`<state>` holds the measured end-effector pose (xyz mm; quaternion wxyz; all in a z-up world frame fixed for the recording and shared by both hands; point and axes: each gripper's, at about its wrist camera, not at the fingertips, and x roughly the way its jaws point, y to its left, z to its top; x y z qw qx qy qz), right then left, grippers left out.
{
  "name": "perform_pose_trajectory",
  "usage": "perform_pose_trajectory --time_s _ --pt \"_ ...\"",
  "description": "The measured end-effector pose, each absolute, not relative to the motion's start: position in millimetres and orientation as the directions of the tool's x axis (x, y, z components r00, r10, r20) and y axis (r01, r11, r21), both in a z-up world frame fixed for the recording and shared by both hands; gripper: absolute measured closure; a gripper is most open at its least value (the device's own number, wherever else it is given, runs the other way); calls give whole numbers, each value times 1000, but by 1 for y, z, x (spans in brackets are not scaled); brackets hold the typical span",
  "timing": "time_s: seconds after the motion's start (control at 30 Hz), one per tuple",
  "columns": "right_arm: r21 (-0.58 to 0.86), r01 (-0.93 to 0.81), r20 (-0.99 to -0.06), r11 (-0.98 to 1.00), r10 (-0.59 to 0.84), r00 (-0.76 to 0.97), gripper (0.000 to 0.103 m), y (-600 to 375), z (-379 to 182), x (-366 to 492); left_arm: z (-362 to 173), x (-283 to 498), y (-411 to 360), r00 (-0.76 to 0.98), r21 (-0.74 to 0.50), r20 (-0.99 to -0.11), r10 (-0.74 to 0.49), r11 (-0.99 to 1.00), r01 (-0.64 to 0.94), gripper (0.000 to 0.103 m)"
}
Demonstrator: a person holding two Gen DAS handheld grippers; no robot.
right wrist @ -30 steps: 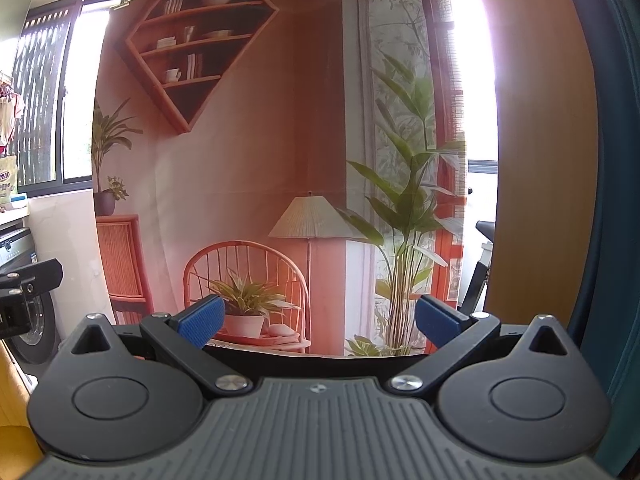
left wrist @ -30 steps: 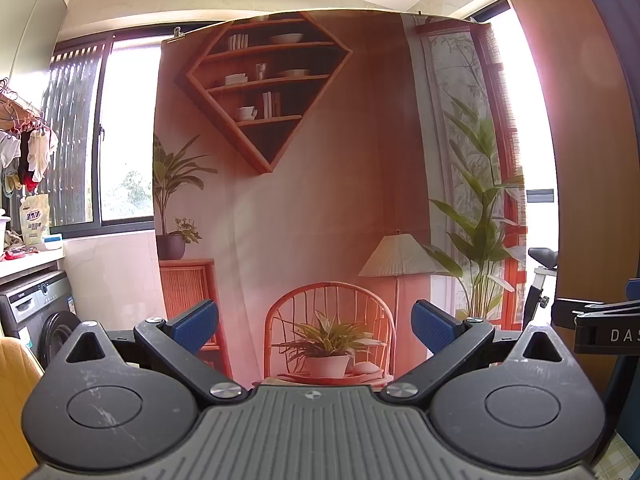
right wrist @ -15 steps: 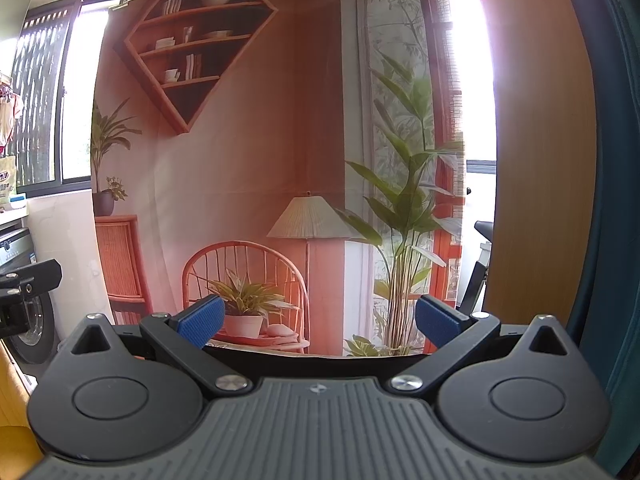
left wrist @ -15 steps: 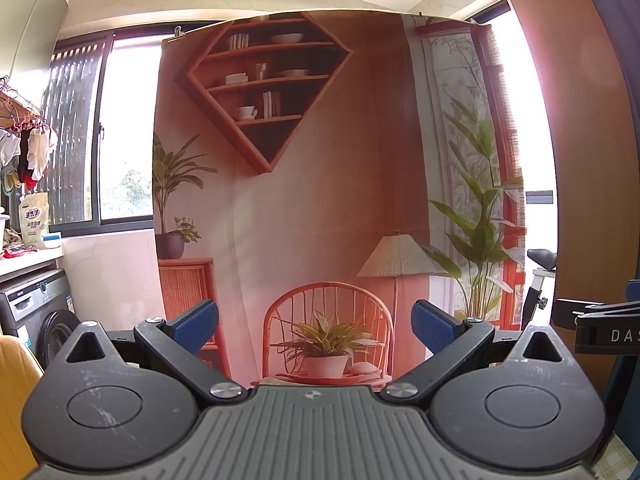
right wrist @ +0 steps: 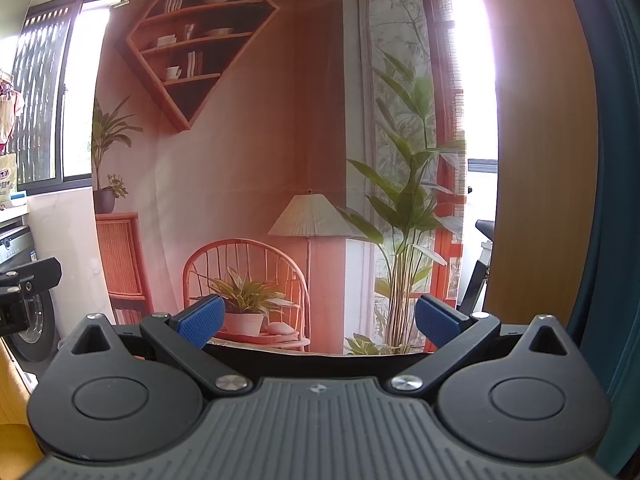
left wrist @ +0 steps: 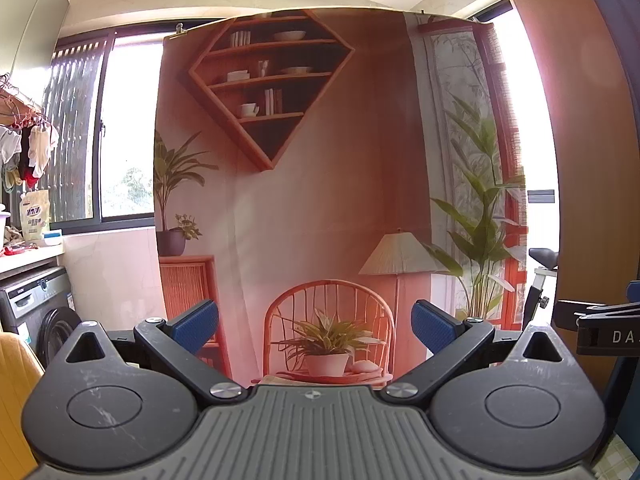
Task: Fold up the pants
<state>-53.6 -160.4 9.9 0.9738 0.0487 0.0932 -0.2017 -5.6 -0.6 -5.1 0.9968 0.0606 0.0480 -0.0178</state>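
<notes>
Pants appear in neither wrist view, so their place cannot be told; both cameras face a wall, not a work surface.

In the left wrist view the left gripper (left wrist: 315,326) sits low in the frame with its jaws spread wide and nothing between its blue pads (left wrist: 196,326). In the right wrist view the right gripper (right wrist: 318,322) is likewise spread wide and empty, its blue pads (right wrist: 436,326) standing far apart.

A printed backdrop (left wrist: 320,200) fills the middle of both views. It shows a diamond-shaped shelf at upper centre, a wicker chair with a potted plant at lower centre, a lamp to the right of the chair, and tall green leaves further right. A clip (left wrist: 181,31) holds its upper left corner.

Left of the backdrop in the left wrist view is a window (left wrist: 124,128), with laundry (left wrist: 28,152) hanging at the far left edge. Below the laundry a bag (left wrist: 35,214) stands on a counter, and a washing machine (left wrist: 40,312) sits under the counter. A wooden panel (left wrist: 588,160) runs down the right side. A black clamp (left wrist: 600,320) juts in at the lower right edge.
</notes>
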Motion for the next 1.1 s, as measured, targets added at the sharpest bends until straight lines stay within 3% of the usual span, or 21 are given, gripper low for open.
perform_pose_trajectory --time_s 0.23,0.5,0.73,0.9,1.1 --pt "68 400 -240 914 -374 896 0 -169 -1 -40 -18 11 5 990 92 -141 -10 996 23 0" --pt "90 389 -257 917 -356 898 0 -201 -28 -25 -53 55 25 972 -9 -222 -82 997 82 0" --pt "77 451 -265 889 -418 869 0 -254 -92 -20 -99 104 46 941 -69 -338 -31 998 8 0" --pt "167 458 -227 873 -418 880 0 -288 -143 -23 -125 130 50 913 -59 -408 -5 998 -21 0" --pt "163 460 -311 873 -397 863 0 -314 -183 -16 -153 154 44 868 -80 -496 -23 997 -19 0"
